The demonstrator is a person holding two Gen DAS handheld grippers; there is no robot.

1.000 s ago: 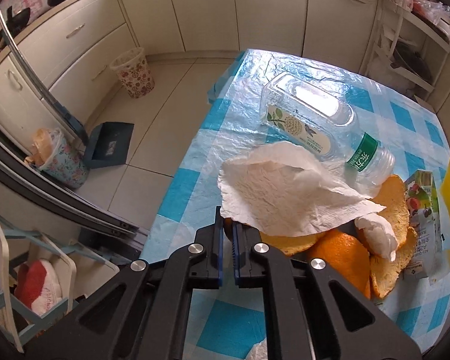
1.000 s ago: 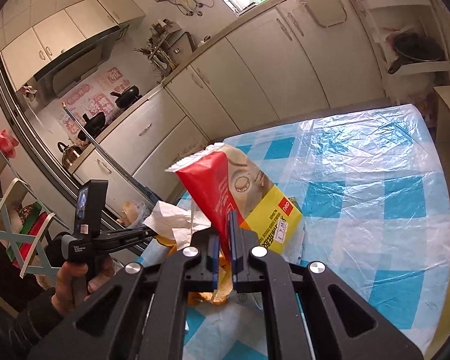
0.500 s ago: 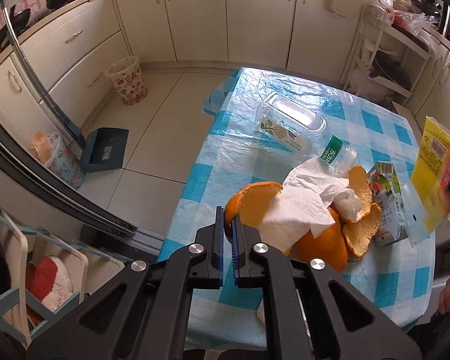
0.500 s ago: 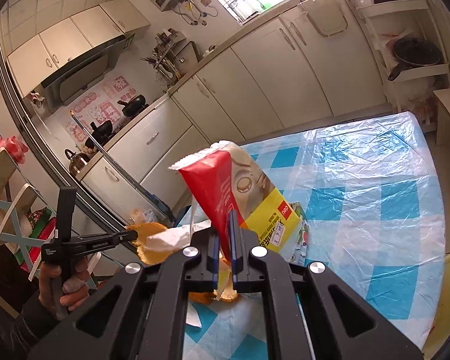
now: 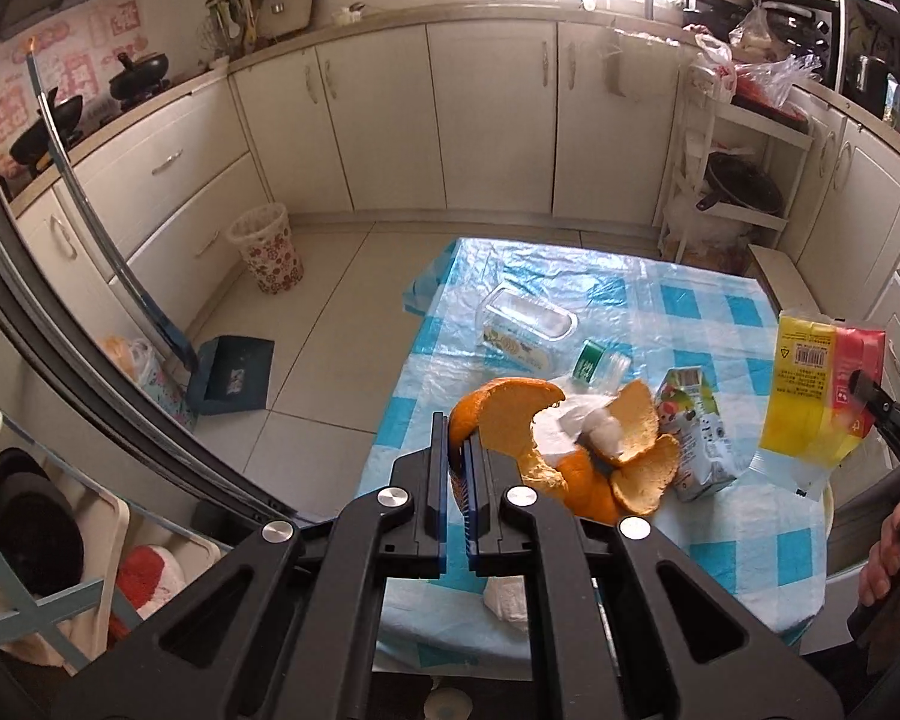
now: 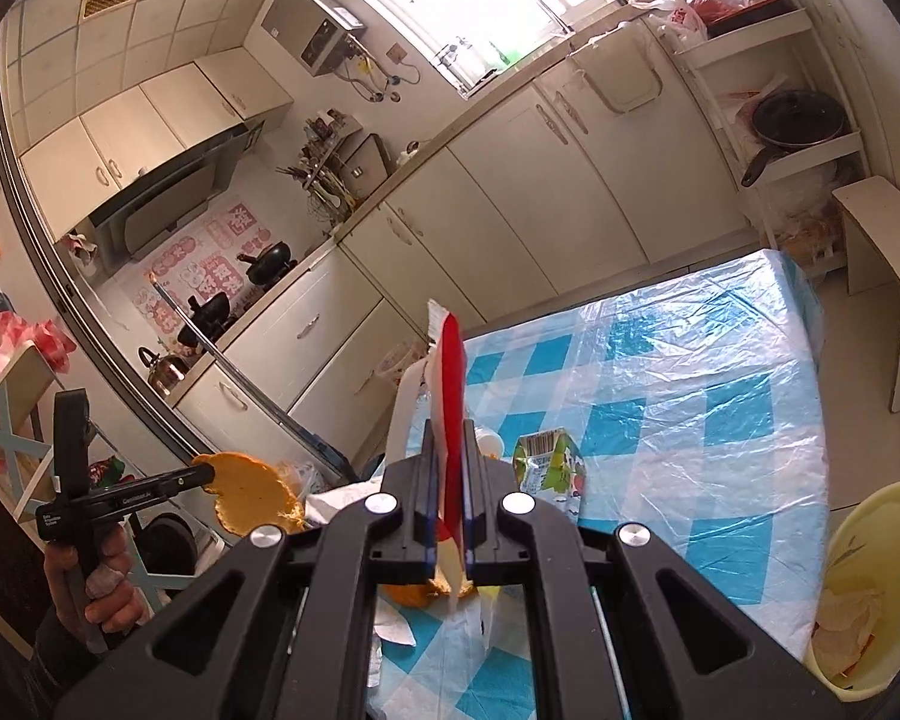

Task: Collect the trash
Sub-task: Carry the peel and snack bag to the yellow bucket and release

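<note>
My left gripper (image 5: 463, 450) is shut on a large curved orange peel (image 5: 498, 414), held up above the near left part of the checked table (image 5: 690, 312). More peels (image 5: 636, 456) and a crumpled tissue (image 5: 594, 432) lie below it, beside a juice carton (image 5: 696, 438) and a clear plastic bottle (image 5: 528, 330). My right gripper (image 6: 449, 462) is shut on a red and yellow snack wrapper (image 6: 450, 384), seen edge-on. From the left wrist view the wrapper (image 5: 810, 390) hangs at the table's right side. In the right wrist view the left gripper (image 6: 201, 474) holds its peel (image 6: 252, 492) at far left.
A floral waste basket (image 5: 267, 249) stands on the floor by the cabinets, with a blue dustpan (image 5: 228, 375) nearer. A yellow basin (image 6: 870, 588) holding scraps sits right of the table. Another tissue (image 5: 507, 597) lies at the table's near edge. A hand (image 6: 102, 576) grips the left tool.
My left gripper has risen, lifting one orange peel off the pile; the tissue slid off it and stayed below. The right gripper shifted and its wrapper now shows edge-on.
</note>
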